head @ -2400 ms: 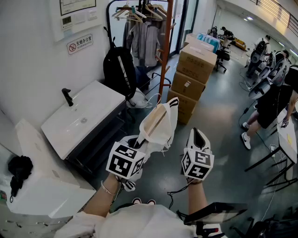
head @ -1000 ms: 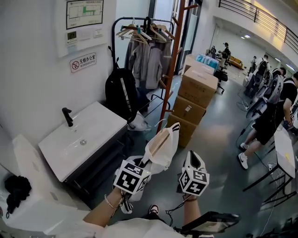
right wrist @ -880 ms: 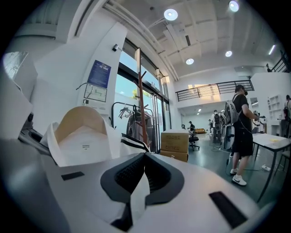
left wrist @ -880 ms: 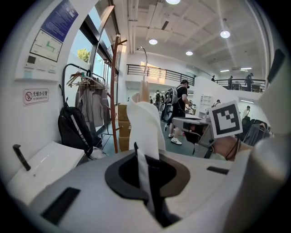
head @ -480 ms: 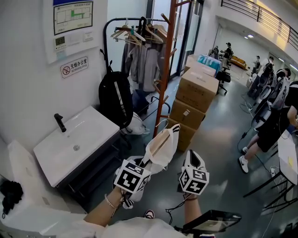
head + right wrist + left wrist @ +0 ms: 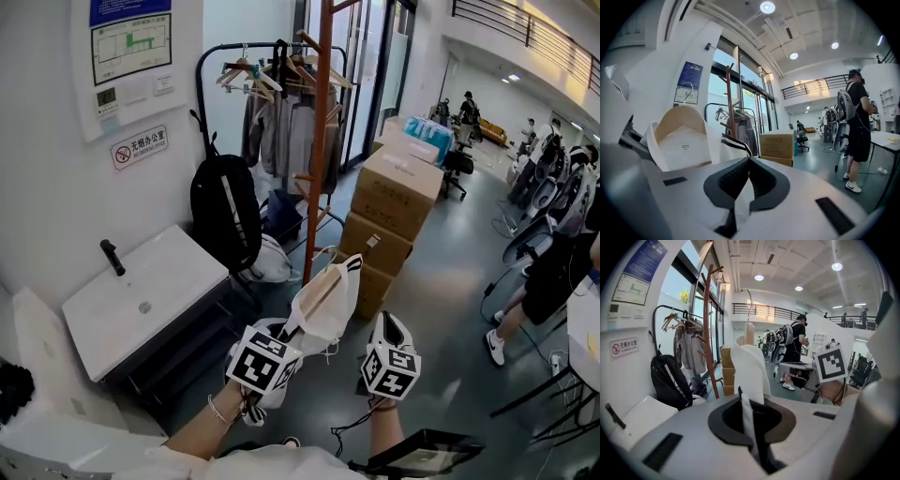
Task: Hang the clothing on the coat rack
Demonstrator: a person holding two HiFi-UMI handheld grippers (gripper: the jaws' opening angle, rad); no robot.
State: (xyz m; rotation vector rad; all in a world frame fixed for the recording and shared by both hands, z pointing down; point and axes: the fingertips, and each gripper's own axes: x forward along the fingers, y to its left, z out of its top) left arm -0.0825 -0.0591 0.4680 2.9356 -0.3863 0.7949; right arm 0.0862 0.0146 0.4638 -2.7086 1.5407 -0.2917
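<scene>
Two grippers are held side by side. The left gripper [image 6: 746, 414] has its jaws pressed together on a strip of white fabric, the lower edge of the one piece of clothing [image 6: 328, 295], which stands up above it on a single wooden hanger [image 6: 675, 117]. The right gripper [image 6: 749, 161] sits just beside the garment with its jaw tips meeting, and no grip on the cloth shows. The clothing has black stripes at one edge and a small inner label too small to read. It hangs in the air, short of the coat rack [image 6: 317, 150] and apart from it.

To the left stands one white washbasin [image 6: 178, 272] with one black tap [image 6: 112, 256]. Three cardboard boxes [image 6: 401, 192] are stacked beside the orange-brown rack pole; their print cannot be read. One black backpack [image 6: 225, 211] leans by a black garment rail [image 6: 267, 56] carrying grey clothes. On the wall, one sign [image 6: 139, 147] shows a red no-smoking symbol and the characters 无烟办公室.
</scene>
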